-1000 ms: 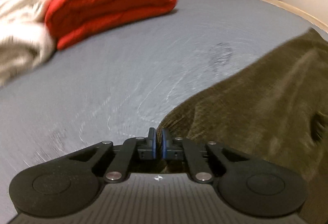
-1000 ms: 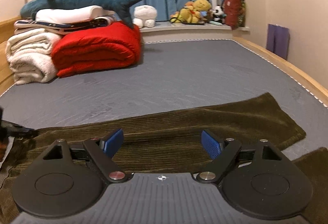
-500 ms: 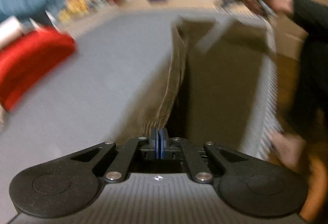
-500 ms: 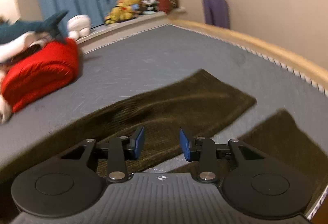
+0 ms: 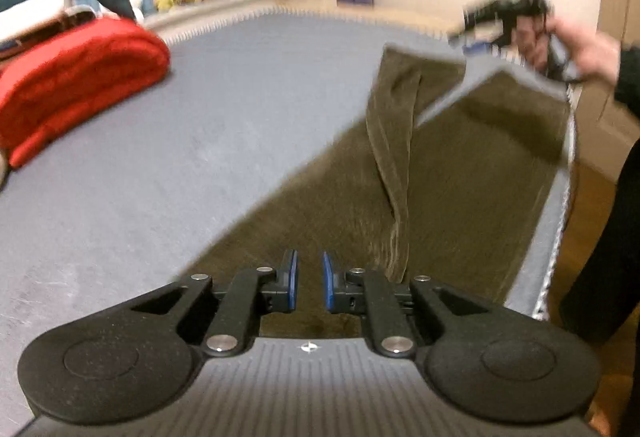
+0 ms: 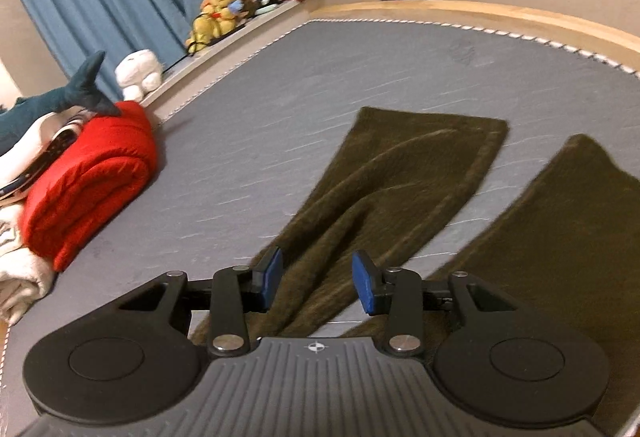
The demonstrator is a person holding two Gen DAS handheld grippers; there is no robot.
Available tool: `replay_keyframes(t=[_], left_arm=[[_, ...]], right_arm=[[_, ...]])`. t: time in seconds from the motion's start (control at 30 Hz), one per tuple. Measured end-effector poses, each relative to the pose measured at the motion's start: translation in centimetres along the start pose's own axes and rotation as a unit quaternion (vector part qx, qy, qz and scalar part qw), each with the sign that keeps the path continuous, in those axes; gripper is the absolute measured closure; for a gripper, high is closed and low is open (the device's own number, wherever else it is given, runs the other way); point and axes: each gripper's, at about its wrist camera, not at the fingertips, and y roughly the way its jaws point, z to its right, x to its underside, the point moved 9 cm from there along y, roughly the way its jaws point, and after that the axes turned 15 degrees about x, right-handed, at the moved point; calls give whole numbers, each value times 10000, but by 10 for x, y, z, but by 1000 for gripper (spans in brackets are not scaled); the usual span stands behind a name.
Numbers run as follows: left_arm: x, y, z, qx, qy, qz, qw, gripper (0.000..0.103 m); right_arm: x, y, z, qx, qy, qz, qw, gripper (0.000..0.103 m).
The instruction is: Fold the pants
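Olive pants [image 6: 400, 181] lie spread on the grey mattress [image 5: 200, 125] — legs apart, a ridge of cloth raised along one. The left gripper [image 5: 308, 283] is opening with nothing between its jaws; the right gripper [image 6: 316, 279] hovers apart over a leg — gripping nothing.

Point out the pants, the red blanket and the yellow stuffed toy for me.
pants [image 6: 384, 189]: right wrist view, middle of the farther leg.
red blanket [image 6: 92, 181]: right wrist view, rolled front face.
yellow stuffed toy [image 6: 218, 11]: right wrist view, on its body.
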Motion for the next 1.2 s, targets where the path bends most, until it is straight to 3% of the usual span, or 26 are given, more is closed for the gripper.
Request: replay_keyframes(t=[0.1,0.23,0.47,0.53,0.63,0.73,0.8,0.87,0.97,1.13,1.2], left_arm=[[-3,32,9,-118,381,-451,9982,89],[-11,56,12,127,189,-535,9983,76],[-5,77,15,446,176,-686,9965,74],[-1,74,16,511,282,-666,9961,68],[-5,74,27,656,399,-571,9954,53],[-13,78,37,741,500,-478,9949,45],[-20,82,43,767,526,-428,9947,39],[-25,87,50,800,529,-383,9947,36],[-27,106,58,771,563,-417,9946,36],[-23,140,63,546,752,-595,9939,36],[-20,149,64,502,801,-661,9933,51]], right_arm=[[5,8,-26,-182,-132,-48,9997,64],[10,24,-61,-374,-374,-134,9985,63],[32,75,-114,-300,-771,-578,9949,59],[38,93,-123,-12,-1006,-676,9926,52],[47,118,-119,809,-1244,-849,9853,43],[47,130,-116,922,-1102,-946,9851,42],[46,130,-116,979,-1071,-897,9853,47],[43,126,-113,1018,-1033,-843,9858,73],[35,112,-101,978,-879,-760,9884,93],[19,72,-78,613,-674,-526,9945,97],[12,50,-65,458,-647,-420,9960,99]])
